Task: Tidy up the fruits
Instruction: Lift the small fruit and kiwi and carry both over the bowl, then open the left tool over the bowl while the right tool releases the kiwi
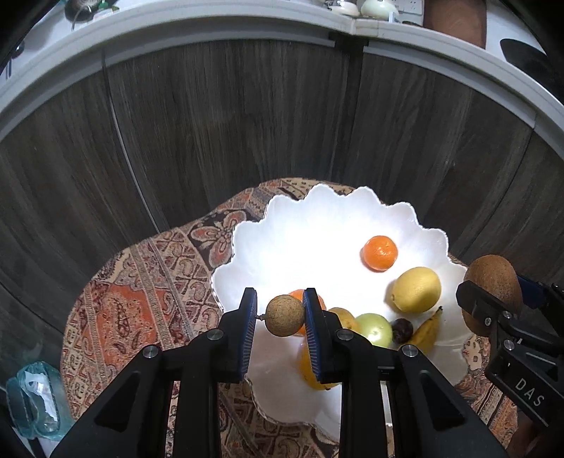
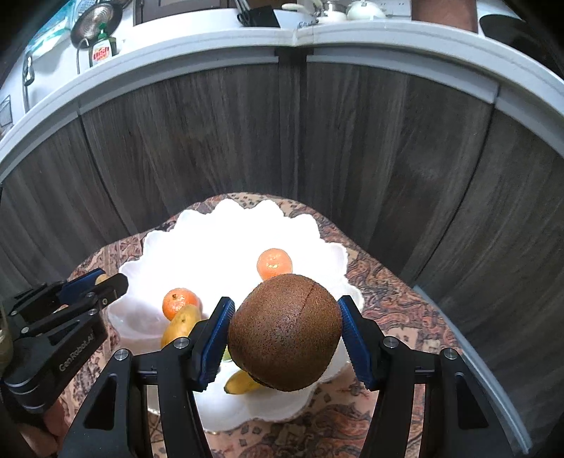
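A white scalloped bowl sits on a small table with a patterned cloth. In it lie two oranges, a lemon, a green apple, a dark plum, a banana and a yellow mango. My left gripper is shut on a small round tan fruit, held above the bowl's near left side. My right gripper is shut on a large brown fuzzy kiwi-like fruit, held above the bowl's near right side; it also shows in the left wrist view.
Dark wood cabinet doors stand close behind the table under a white counter edge. A dish soap bottle and a strainer sit on the counter. A clear plastic container lies low at the left.
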{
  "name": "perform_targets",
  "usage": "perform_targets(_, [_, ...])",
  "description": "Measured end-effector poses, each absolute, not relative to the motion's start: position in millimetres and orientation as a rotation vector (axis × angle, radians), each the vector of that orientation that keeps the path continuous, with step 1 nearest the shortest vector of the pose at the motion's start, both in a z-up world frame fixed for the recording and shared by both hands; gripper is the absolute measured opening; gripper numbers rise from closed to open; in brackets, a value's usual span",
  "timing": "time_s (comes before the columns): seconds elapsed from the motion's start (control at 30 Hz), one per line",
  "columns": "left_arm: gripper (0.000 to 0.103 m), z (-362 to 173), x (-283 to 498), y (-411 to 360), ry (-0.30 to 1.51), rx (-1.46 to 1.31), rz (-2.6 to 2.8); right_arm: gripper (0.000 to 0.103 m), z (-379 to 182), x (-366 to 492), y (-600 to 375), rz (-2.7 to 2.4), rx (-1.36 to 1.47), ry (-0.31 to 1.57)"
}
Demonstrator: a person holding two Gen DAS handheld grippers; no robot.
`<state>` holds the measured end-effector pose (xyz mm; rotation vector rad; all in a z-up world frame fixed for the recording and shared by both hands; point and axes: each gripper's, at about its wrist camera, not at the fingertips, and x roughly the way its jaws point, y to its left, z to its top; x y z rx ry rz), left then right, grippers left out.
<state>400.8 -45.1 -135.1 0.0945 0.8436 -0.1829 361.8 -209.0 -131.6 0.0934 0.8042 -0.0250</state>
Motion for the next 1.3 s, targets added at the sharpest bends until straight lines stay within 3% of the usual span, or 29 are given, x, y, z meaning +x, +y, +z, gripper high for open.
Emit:
perform_targets(0.3, [0.03,-157,414,-39,0.904,0.063,-0.189,0.061,-152,380,-200,0.003,0.095,0.872])
perform_targets(0.33, [0.034,-158,414,-39,0.91,0.059,-0.189,0.061,-154,382,-200,0.007,0.099,0.882])
perform_targets(0.4, [0.051,-159,414,-39,0.911,0.064,-0.18,0.061,-156,383,-200,0.01,0.101,0.888])
perform_targets(0.5, [0.064,-159,414,-40,0.91,0.075,-0.17,0.063,-155,382,-201,0.011,0.095,0.883])
perform_targets(0.6, [0.073,-158,412,-38,0.911,0.076,-0.151,0.088,-146,378,-200,-0.024,0.056,0.847])
perform_targets(0.7, [0.092,-154,409,-34,0.907,0.064,-0.125,0.093,-138,374,-201,-0.071,0.027,0.819])
perform_targets(1.0, [0.1,-135,395,-31,0.878,0.079,-0.085,0.094,-131,363,-211,-0.114,0.056,0.826])
perform_targets(1.3, [0.1,-113,370,-27,0.852,0.06,-0.084,0.094,-114,340,-212,-0.118,0.06,0.799])
